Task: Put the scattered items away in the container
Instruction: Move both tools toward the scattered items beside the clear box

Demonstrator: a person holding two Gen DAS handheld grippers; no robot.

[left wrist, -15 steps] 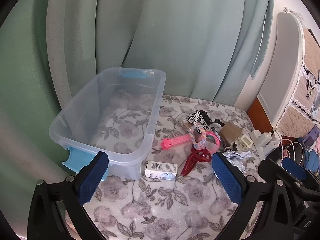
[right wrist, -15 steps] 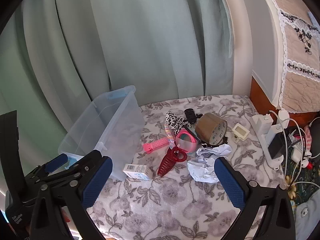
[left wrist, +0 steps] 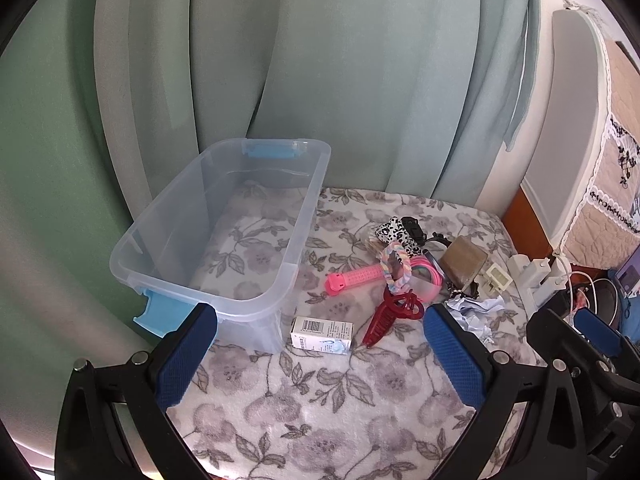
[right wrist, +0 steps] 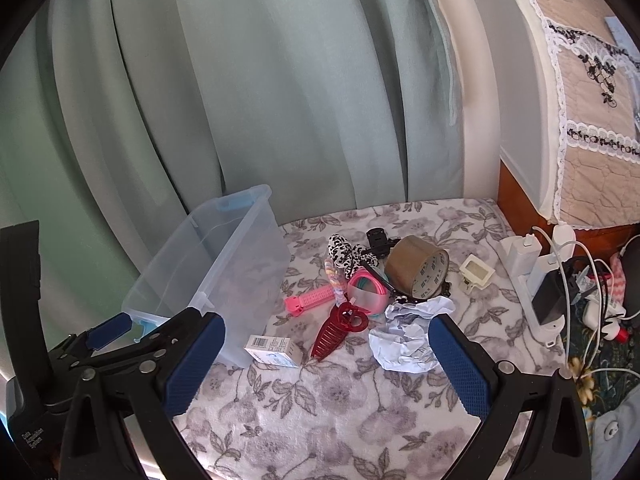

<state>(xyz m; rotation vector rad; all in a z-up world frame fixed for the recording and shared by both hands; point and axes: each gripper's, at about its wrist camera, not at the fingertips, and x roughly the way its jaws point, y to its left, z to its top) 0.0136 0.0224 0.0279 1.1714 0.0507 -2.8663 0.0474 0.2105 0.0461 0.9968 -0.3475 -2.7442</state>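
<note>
Sitting at the left of the flowered blanket (left wrist: 320,420), the clear bin (left wrist: 224,240) has its open mouth up and nothing in it, its long side turned toward the clutter so that each item needs only a short carry over the rim. Both grippers hang above the near edge, tilted down at the pile: the left gripper (left wrist: 320,356) has its blue pads spread wide with nothing between them, framing the small box (left wrist: 322,334) and the bin's near corner, and the right gripper (right wrist: 326,360) is likewise fully apart and empty, looking over the crumpled paper (right wrist: 404,340). That wide stance suits a first pick, I judge, since no item has gone in yet. The scattered things lie bunched just right of the bin: the tape roll (right wrist: 418,272) on its side, the paper in front of it, the pink bangles (right wrist: 366,292), the red claw clip (right wrist: 336,330) beside the box, the pink roller (left wrist: 356,278), the pastel scrunchie (left wrist: 396,266), the spotted scrunchie (right wrist: 344,254) and the cream clip (right wrist: 476,274) a little apart at the right.
</note>
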